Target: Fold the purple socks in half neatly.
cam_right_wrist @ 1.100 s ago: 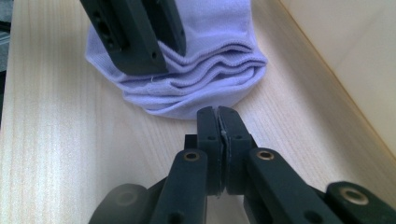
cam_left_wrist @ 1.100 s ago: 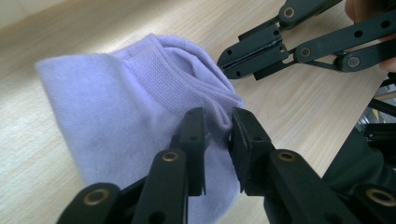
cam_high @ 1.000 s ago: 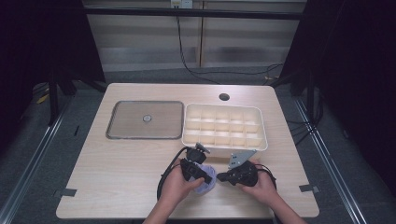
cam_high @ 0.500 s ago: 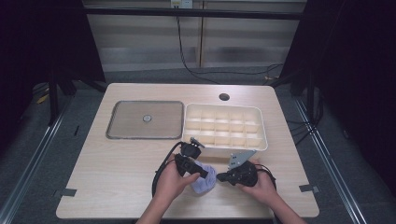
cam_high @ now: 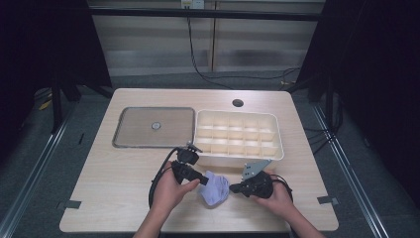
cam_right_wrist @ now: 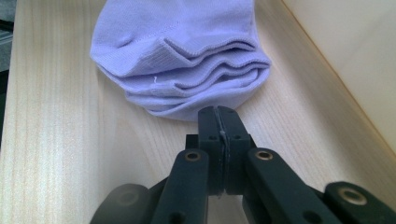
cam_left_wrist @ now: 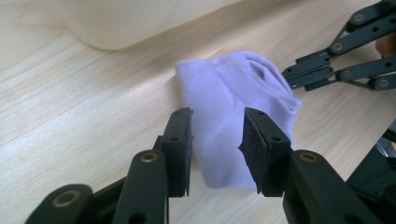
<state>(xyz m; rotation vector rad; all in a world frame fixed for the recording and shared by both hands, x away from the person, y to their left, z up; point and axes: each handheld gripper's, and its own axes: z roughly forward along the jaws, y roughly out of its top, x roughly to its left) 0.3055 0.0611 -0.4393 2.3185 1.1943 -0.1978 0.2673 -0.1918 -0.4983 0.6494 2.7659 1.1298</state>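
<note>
**Sock between my grippers**

My left gripper gapes over the folded sock; my right gripper, pressed shut and empty, nudges its edge. Sock lies before the tray on the pale wood table; dark curtains beyond.

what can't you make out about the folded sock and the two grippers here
- Sock near edge: left gripper view, hidden behind the left gripper, whose jaws stand apart.
- Whether the right gripper, jaws together, pinches any cloth: right gripper view, too close to tell.
- Sock folds: high view, too small.
</note>
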